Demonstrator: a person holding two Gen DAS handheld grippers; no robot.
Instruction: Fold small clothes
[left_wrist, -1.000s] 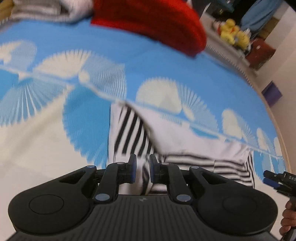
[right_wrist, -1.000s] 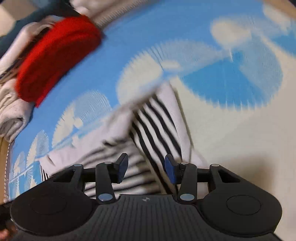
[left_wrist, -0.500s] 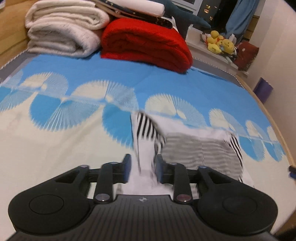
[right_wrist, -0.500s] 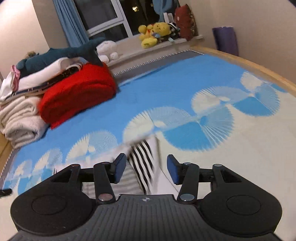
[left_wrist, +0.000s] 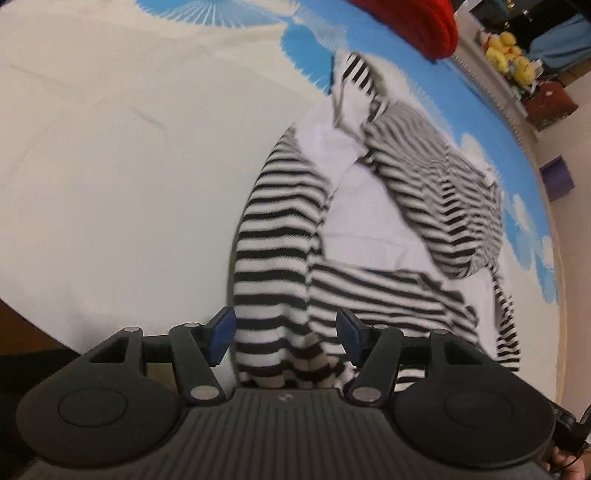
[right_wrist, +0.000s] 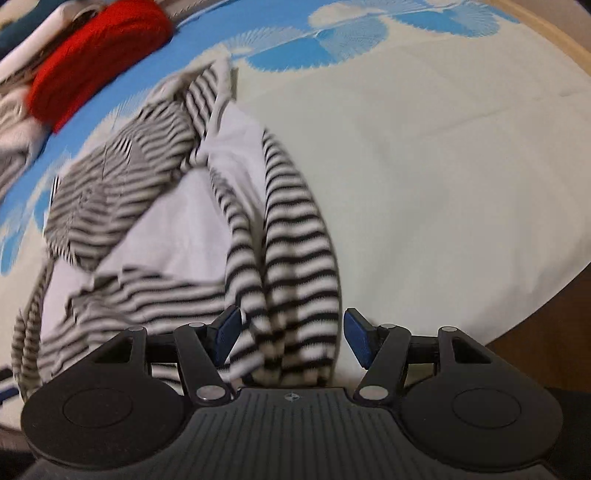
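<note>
We are holding the left gripper (left_wrist: 284, 338) over the near end of the striped garment (left_wrist: 388, 236), and its jaws are opening: a bunched striped sleeve end is lying between the 2 blue pads (left_wrist: 221, 334), yet neither pad is pressing on it, so we are gripping nothing. The right gripper (right_wrist: 291, 338) is doing the same at the garment's other near corner; its jaws are opening too, with 2 striped folds hanging loose between them and a clear gap on the outer side.

From both grippers the garment is running straight ahead, its long axis stretching away from us toward the red folded blanket (right_wrist: 96, 55), which we are taking as our landmark. The garment's far end is lying just short of that blanket, crumpled, on the blue-patterned part of the bedspread (left_wrist: 110, 147); its near end is sitting well away from the blanket, at the bed's edge. Each gripper is equally near its own corner, so, as we are judging it, the coming fold is turning on carrying the near edge toward the blanket.

Motion blur is smearing the stripes, so we are not making out which parts are sleeves and which are body. The gripper bodies are hiding the nearest hem.
</note>
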